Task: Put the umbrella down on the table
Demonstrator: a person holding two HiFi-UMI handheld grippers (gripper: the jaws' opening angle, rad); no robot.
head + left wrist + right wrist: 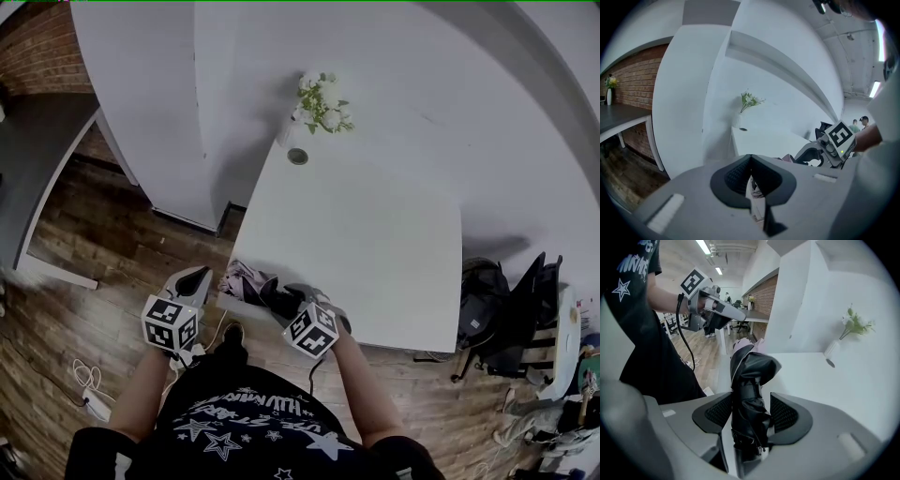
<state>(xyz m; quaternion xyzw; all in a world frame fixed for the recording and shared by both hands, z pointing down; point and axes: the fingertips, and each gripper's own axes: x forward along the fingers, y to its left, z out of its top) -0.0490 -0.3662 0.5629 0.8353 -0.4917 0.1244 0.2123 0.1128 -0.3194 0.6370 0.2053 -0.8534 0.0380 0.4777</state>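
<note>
A folded umbrella [258,286] in a black sleeve, with pinkish fabric at its far end, lies on the near left corner of the white table [375,234]. In the right gripper view the umbrella [750,380] runs between the jaws of my right gripper [751,411], whose pads stand wide at its sides without pressing it. In the head view my right gripper [289,305] is over the table's front edge. My left gripper [199,277] hovers left of the table corner with its jaws together and nothing in them; it also shows in the right gripper view as the left gripper [739,317].
A vase of white flowers [319,103] and a small round object [298,156] stand at the table's far end by the white wall. Dark bags and a chair [506,309] are right of the table. Cables [89,380] lie on the wooden floor at left.
</note>
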